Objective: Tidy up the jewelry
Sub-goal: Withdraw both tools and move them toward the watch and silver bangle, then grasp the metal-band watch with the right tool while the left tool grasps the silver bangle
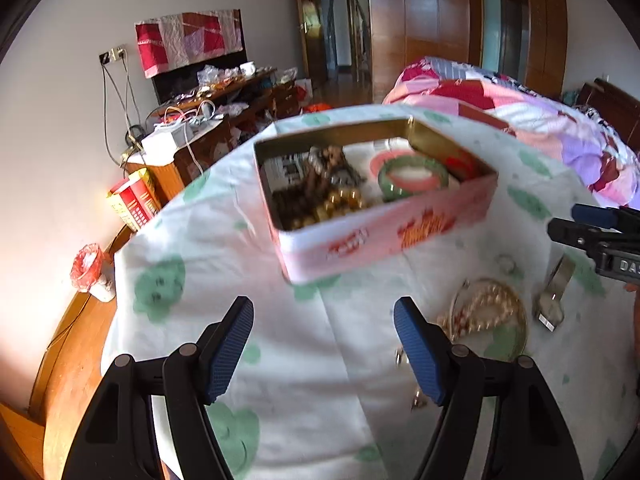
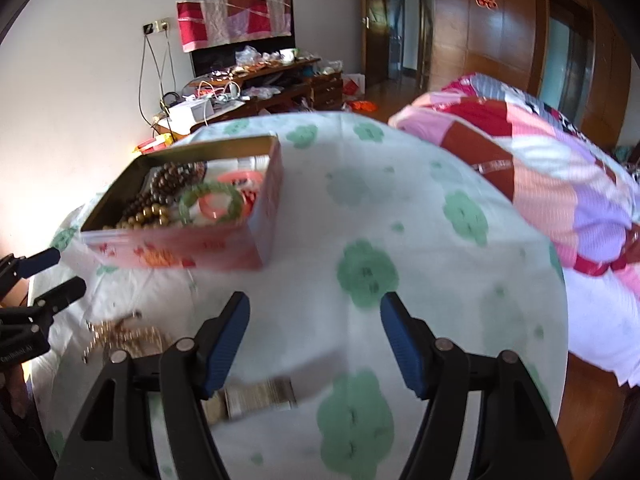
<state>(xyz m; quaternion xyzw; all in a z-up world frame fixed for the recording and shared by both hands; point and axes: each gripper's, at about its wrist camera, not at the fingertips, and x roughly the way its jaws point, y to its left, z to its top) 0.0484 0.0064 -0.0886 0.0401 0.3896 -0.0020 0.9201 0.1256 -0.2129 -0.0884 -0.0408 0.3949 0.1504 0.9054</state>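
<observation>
Two hand-held grippers hang over a bed sheet (image 1: 320,352) printed with green clover shapes. The left gripper (image 1: 324,350) has its blue-padded jaws spread wide with only cloth between them, and the right gripper (image 2: 314,344) is likewise parted and empty.

Nearest on the sheet, loose pieces lie unsorted: a pearl necklace (image 1: 486,306) coiled in a rough ring beside the left gripper's right finger, a silver wristwatch (image 1: 554,300) just to its right with the band running away toward the tin, and a small ring (image 1: 506,264) beyond them.

Farther in, toward the sheet's far edge, sits an open pink tin (image 1: 384,236), rectangular with a gold interior and its long axis running left to right in the left wrist view. Inside it, brown and amber bead strands (image 1: 320,196) fill the left half. A green bangle (image 1: 412,178) lies flat in the right half, with a pink bangle (image 2: 228,206) showing through its hoop in the right wrist view.

Behind it lies a patchwork quilt (image 2: 540,168).
</observation>
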